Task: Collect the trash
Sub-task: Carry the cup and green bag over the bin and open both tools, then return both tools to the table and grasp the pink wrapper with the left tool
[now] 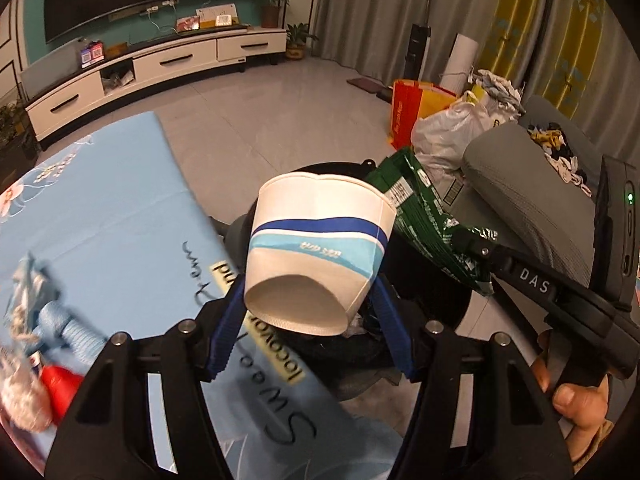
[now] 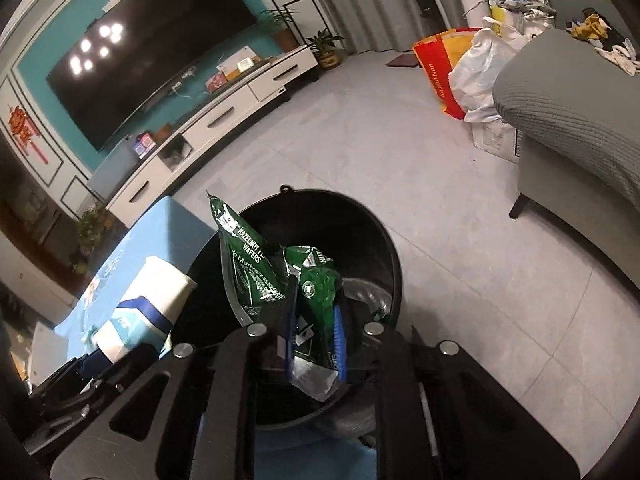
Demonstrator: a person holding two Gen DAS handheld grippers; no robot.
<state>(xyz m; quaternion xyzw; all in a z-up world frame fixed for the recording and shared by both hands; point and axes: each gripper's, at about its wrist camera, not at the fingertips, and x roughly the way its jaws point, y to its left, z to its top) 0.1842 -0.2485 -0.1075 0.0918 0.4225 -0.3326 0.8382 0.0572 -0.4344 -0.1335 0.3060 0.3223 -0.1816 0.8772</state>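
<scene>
Hovering over the black bin (image 2: pixel 384 248), left tongs (image 1: pixel 310 312) pinch a paper cup (image 1: pixel 316 252) and right tongs (image 2: pixel 312 344) clamp a green wafer wrapper (image 2: pixel 256 264), so both likely need releasing next.

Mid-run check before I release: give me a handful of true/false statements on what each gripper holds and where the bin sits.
1. The left gripper grips a paper cup with blue stripes. True.
2. The right gripper is empty. False: its fingers are shut on a green wafer wrapper.
3. The wrapper hangs over the open black trash bin. True.
4. The bin stands on the blue table. False: it sits on the tiled floor beside the table.
5. The cup is held upright, mouth toward the left wrist camera. False: its closed base faces that camera.
</scene>
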